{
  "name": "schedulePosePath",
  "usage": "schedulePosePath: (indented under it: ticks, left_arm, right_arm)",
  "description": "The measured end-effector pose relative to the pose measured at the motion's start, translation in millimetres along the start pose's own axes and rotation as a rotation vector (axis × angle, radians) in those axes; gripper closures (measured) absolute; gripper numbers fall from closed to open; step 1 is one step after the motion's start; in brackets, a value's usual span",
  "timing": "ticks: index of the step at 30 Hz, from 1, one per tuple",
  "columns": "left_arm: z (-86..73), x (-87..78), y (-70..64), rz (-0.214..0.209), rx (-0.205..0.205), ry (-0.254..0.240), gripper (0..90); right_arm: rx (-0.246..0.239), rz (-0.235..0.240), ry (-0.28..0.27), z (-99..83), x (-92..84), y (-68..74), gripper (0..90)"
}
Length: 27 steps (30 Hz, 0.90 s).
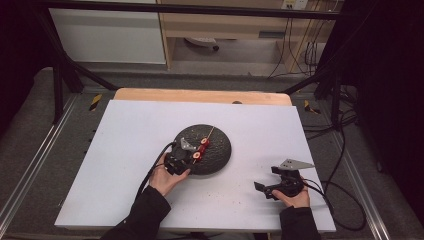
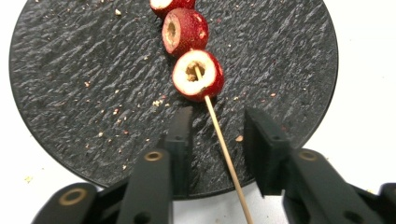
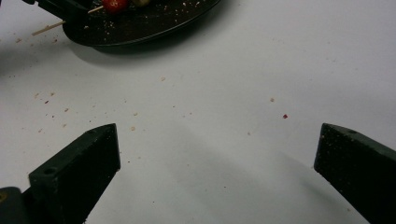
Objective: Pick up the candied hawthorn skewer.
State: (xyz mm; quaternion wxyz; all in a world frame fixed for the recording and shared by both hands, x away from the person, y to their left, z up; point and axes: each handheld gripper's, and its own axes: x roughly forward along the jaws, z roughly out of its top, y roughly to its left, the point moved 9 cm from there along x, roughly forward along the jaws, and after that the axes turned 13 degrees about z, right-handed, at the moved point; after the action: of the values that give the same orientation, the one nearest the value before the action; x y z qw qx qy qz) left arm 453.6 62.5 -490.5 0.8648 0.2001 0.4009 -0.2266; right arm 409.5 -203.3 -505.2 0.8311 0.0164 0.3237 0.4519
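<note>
On the white desk (image 1: 125,150), a round dark plate (image 1: 220,142) serves as the landmark for everything else. Across the plate lies a thin wooden skewer (image 2: 224,149) threaded through red fruit pieces (image 2: 197,75), cut so that their pale cores show. The fruit sits near the plate's middle, while the bare end of the stick runs out over the plate's near edge, on the person's side. Crumbs are scattered on the plate around the fruit.

The left tool (image 1: 181,159) is at the plate's near-left edge, held by the left hand (image 1: 167,179). In the left gripper view its two black jaws stand on either side of the bare stick, just below the nearest fruit piece, narrowed but with a clear gap to the stick on each side; neither pad touches it.

The right tool (image 1: 280,182) rests well to the right of the plate, on bare desk, in the right hand (image 1: 295,197). In the right gripper view its jaws stand wide apart with nothing between them, and the plate shows far off at the upper left.
</note>
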Motion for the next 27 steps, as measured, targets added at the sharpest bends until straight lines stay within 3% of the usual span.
schedulePosePath:
  ticks: [4, 16, 27]
  left_arm:
    - [-0.3, 2.9, 0.7, 0.006, -0.007, 0.036, 72.8]
    - [1.2, 5.7, 4.3, 0.035, -0.054, 0.071, 86.4]
    - [0.0, -2.3, 8.3, 0.025, -0.069, 0.023, 87.9]
  right_arm:
    - [-0.001, 0.001, -0.002, 0.2, 0.1, -0.1, 1.2]
    - [0.0, 0.003, -0.001, 0.3, -0.2, -0.1, 1.2]
    - [0.004, 0.003, 0.003, -0.5, 0.3, 0.2, 1.2]
